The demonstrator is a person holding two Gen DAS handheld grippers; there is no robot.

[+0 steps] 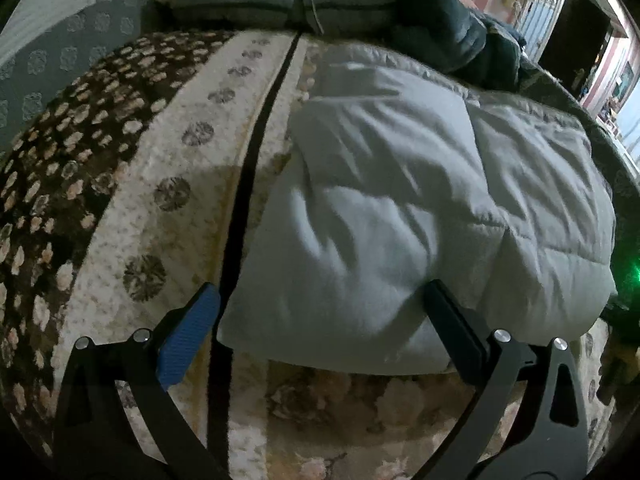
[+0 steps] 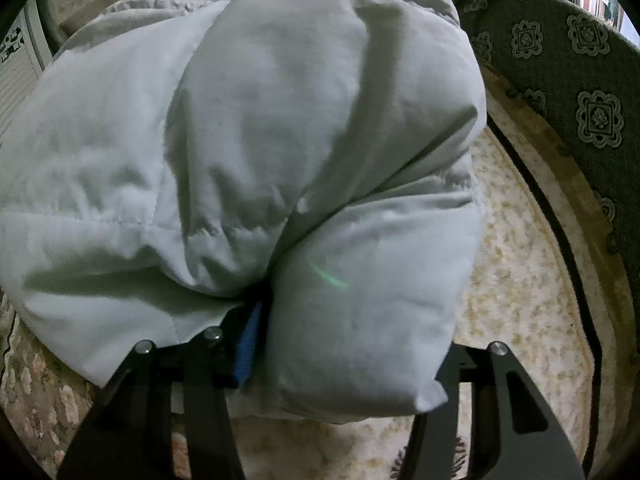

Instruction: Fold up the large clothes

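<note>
Both grippers meet a puffy, quilted pale jacket (image 1: 400, 208): left gripper (image 1: 320, 328) spread wide, right gripper (image 2: 352, 352) pinching its padded fold.

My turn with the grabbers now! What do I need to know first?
Left gripper: open, its fingers straddle the near edge of the grey padded jacket and do not clamp it.
Right gripper: fabric bulges between its fingers; whether it pinches is unclear.
The jacket lies on the patterned carpet, already bundled into thick layers.
Left to do: probably tidy the last fold and let go. Other dark clothes wait behind.
</note>
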